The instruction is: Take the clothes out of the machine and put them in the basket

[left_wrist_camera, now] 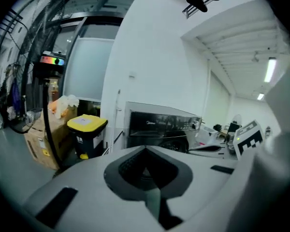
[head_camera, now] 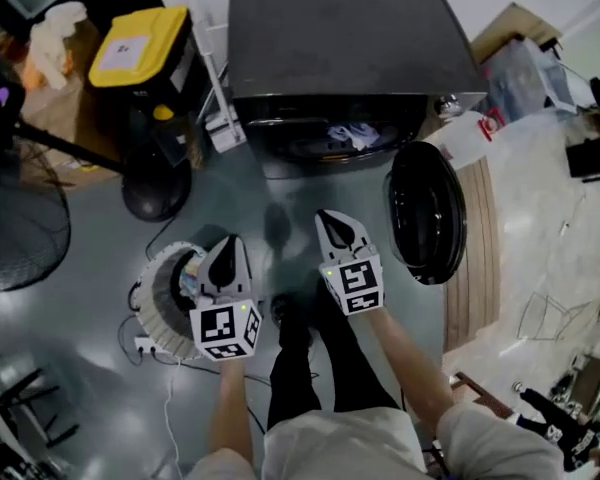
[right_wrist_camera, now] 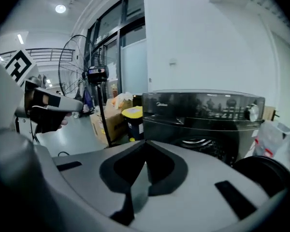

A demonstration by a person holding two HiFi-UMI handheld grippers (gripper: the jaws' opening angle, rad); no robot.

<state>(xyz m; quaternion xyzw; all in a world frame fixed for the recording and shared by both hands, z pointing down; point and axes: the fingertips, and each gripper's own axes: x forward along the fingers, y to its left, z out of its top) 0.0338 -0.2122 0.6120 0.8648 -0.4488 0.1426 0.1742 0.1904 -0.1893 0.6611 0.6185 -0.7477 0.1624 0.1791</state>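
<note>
The left gripper and right gripper hover before the open washing machine, fingers closed together and holding nothing. Clothes lie in the drum, and the white basket stands on the floor by the left gripper.

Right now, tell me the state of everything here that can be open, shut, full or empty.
Washer door: swung open to the right.
Drum: clothes inside.
Basket: upright on the floor, contents unclear.
Yellow-lid bin: lid shut.
Left claw: shut, empty.
Right claw: shut, empty.
</note>
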